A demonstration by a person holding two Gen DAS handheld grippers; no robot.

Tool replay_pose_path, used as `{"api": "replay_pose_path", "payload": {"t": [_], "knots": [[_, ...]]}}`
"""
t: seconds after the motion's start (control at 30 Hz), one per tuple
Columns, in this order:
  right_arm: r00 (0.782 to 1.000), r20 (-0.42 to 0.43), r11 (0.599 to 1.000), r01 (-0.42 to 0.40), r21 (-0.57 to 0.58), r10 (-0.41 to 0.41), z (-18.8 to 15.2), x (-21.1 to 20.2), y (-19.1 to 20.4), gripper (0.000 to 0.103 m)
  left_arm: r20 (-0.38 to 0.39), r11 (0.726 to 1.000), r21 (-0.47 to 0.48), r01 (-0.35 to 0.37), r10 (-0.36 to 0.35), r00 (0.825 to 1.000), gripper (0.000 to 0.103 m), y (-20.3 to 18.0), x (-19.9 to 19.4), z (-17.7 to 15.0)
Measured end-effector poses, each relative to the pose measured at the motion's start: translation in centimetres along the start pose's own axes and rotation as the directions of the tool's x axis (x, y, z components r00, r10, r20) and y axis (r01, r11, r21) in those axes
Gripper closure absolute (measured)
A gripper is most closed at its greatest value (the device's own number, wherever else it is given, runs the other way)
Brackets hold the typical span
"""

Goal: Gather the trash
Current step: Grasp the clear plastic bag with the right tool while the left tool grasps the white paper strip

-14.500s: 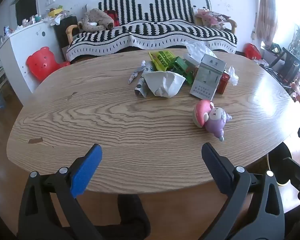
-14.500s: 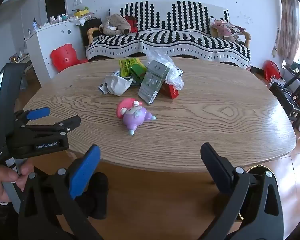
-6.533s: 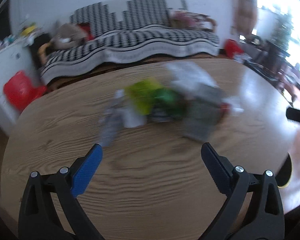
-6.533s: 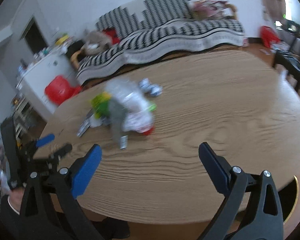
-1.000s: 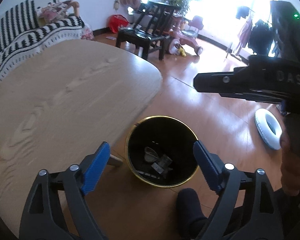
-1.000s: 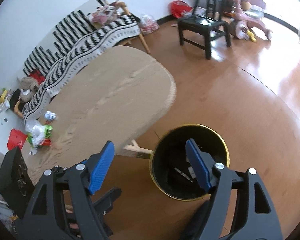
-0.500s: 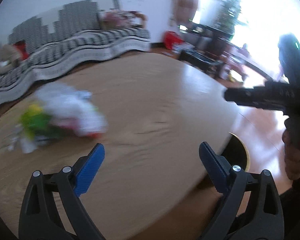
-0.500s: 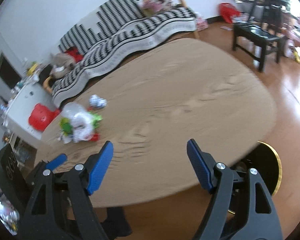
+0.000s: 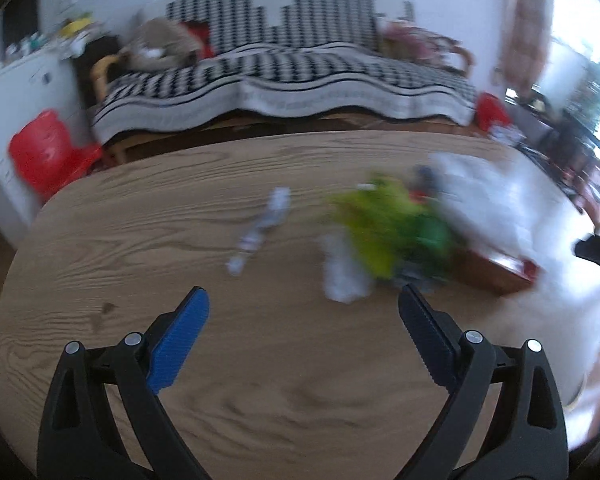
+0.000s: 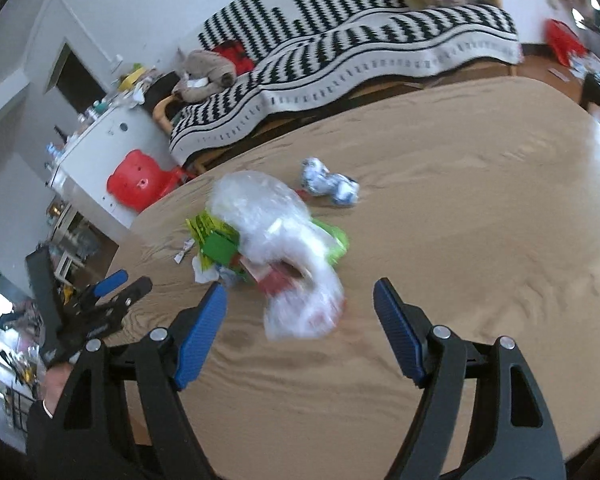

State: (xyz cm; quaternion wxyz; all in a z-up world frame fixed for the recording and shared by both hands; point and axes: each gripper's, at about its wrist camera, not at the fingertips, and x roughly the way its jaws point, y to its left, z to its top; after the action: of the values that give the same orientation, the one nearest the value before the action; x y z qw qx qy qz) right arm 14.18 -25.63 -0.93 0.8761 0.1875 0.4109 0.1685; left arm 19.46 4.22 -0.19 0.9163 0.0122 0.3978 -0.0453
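Observation:
A blurred heap of trash lies on the oval wooden table [image 9: 300,360]: a yellow-green wrapper [image 9: 380,228], a white crumpled paper [image 9: 344,276], a red box [image 9: 496,268] and a clear plastic bag [image 10: 268,212]. A loose foil wrapper [image 9: 260,232] lies left of the heap. A crumpled blue-white wad [image 10: 328,180] lies beyond the heap. My left gripper [image 9: 302,316] is open and empty, just short of the heap. My right gripper [image 10: 300,308] is open and empty, right in front of the plastic bag. The left gripper also shows in the right wrist view [image 10: 116,284].
A black-and-white striped sofa [image 9: 300,68] stands behind the table with a plush toy [image 10: 204,68] on it. A red bear-shaped stool [image 10: 140,182] and a white cabinet [image 10: 100,148] stand to the left. The table's near edge is close below both grippers.
Both grippers swung from the black trash bin on the floor back over the table, toward the heap of trash. Both stayed open and empty.

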Motion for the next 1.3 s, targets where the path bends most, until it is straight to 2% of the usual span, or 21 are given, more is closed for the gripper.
{"api": "replay_pose_path", "payload": {"t": [0.1, 0.2, 0.37, 0.47, 0.57, 0.63, 0.67, 0.7, 0.73, 0.77, 0.8, 0.83, 0.87, 0.93, 1.13, 1.3], "knots": [[1.000, -0.011, 0.999, 0.002, -0.044, -0.003, 1.0, 2.5, 0.6, 0.030, -0.020, 0.998, -0.058, -0.010, 0.009, 1.000, 0.010, 2.4, 2.5, 1.0], [1.000, -0.007, 0.997, 0.025, -0.072, -0.026, 1.9, 4.6, 0.6, 0.030, -0.028, 0.998, -0.062, -0.022, 0.020, 0.999, 0.010, 3.5, 4.7, 1.9], [1.000, -0.006, 0.995, 0.014, -0.100, -0.014, 2.7, 6.4, 0.3, 0.030, -0.058, 0.997, -0.057, -0.050, 0.047, 0.997, 0.010, 4.2, 8.7, 3.5], [1.000, -0.013, 0.992, 0.000, -0.129, -0.002, 3.2, 7.2, 0.8, 0.034, -0.083, 0.997, -0.054, -0.046, 0.042, 0.996, 0.010, 4.1, 10.3, 3.7], [0.999, -0.020, 0.983, 0.024, -0.184, -0.028, 3.1, 8.1, 1.5, 0.038, -0.093, 0.997, -0.067, -0.038, 0.032, 0.995, 0.013, 4.0, 11.3, 3.9], [0.999, -0.032, 0.980, 0.023, -0.199, -0.030, 3.0, 8.8, 1.9, 0.044, -0.110, 0.997, -0.078, -0.023, 0.014, 0.994, 0.021, 3.7, 11.8, 3.7], [0.999, -0.035, 0.979, 0.025, -0.200, -0.032, 3.0, 9.1, 1.9, 0.047, -0.099, 0.997, -0.061, -0.038, 0.032, 0.995, 0.024, 3.4, 11.8, 3.5], [0.999, -0.037, 0.980, 0.021, -0.199, -0.028, 3.0, 9.3, 1.9, 0.054, -0.095, 0.998, -0.044, -0.049, 0.044, 0.994, 0.032, 3.0, 11.9, 3.4], [0.999, -0.041, 0.981, 0.016, -0.194, -0.024, 2.9, 9.4, 1.8, 0.057, -0.094, 0.998, -0.028, -0.053, 0.050, 0.994, 0.043, 2.6, 11.8, 3.3], [0.999, -0.042, 0.982, 0.016, -0.189, -0.025, 3.0, 9.5, 1.8, 0.068, -0.088, 0.998, -0.011, -0.055, 0.054, 0.995, 0.050, 2.2, 11.7, 3.4], [0.999, -0.045, 0.983, 0.012, -0.185, -0.021, 2.9, 9.5, 1.7, 0.073, -0.086, 0.998, -0.006, -0.058, 0.057, 0.995, 0.063, 2.0, 11.5, 3.3], [0.999, -0.046, 0.983, 0.009, -0.185, -0.018, 2.8, 9.4, 1.7, 0.075, -0.086, 0.998, -0.005, -0.059, 0.059, 0.995, 0.078, 1.8, 11.4, 3.3], [0.999, -0.042, 0.982, 0.014, -0.191, -0.022, 2.8, 9.3, 1.8, 0.078, -0.090, 0.998, -0.005, -0.057, 0.056, 0.994, 0.085, 1.7, 11.2, 3.3], [0.999, -0.022, 0.979, 0.020, -0.201, -0.025, 2.7, 8.6, 2.0, 0.079, -0.091, 0.999, -0.010, -0.049, 0.048, 0.995, 0.088, 1.6, 10.9, 3.2], [0.999, 0.052, 0.983, 0.005, -0.186, 0.005, 2.5, 5.0, 2.1, 0.080, -0.058, 0.997, -0.021, -0.068, 0.067, 0.996, 0.089, 1.6, 8.9, 3.4], [0.997, 0.081, 0.987, 0.012, -0.163, 0.001, 2.3, 2.0, 1.4, 0.080, -0.031, 0.997, -0.051, -0.061, 0.059, 0.998, 0.089, 1.1, 6.3, 3.9]]}}
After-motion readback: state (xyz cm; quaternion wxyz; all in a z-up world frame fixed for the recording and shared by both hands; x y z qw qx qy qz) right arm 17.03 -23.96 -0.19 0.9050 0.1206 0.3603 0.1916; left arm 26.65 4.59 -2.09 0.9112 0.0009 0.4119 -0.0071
